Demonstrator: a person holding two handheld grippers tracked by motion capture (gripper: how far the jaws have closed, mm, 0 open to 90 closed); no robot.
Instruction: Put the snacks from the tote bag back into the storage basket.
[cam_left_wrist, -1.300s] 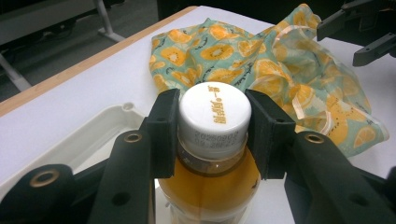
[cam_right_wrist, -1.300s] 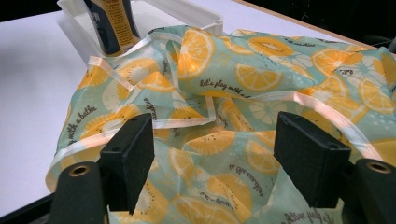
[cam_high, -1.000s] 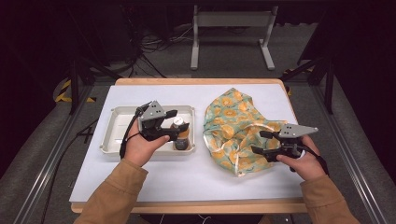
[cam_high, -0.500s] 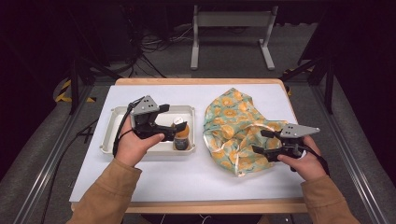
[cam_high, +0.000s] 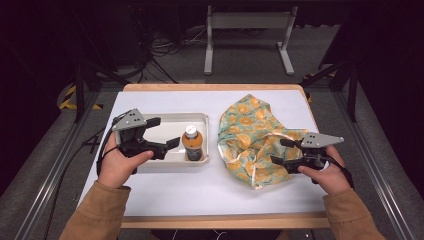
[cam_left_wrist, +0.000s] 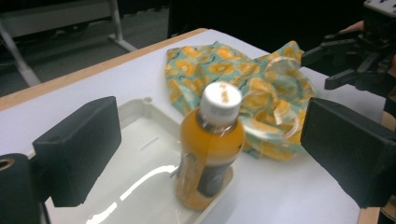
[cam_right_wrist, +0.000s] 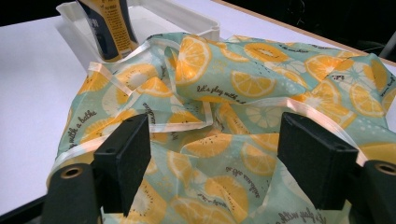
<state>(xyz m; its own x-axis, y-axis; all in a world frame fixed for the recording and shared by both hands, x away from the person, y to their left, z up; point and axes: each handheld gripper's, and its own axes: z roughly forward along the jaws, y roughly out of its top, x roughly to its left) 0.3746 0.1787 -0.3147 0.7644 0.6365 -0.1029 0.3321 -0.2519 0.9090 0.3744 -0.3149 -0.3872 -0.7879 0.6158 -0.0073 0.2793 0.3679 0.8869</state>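
While unreadable from above, bag (cam_right_wrist: 261, 112) lettering.

setting: a lab or recording studio, dark-walled. a white-topped bench (cam_high: 210, 185) with wooden edging sits inside aluminium rails (cam_high: 55, 165); loose cables (cam_high: 165, 50) and a grey metal stand (cam_high: 247, 30) lie on carpeted floor (cam_high: 240, 75).

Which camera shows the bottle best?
The left gripper view: the bottle stands close between the open jaws, white cap, orange drink and dark label plain, upright in the tray. The high view shows it small, from above, at the tray's right end. The right gripper view catches its lower part behind the cloth.
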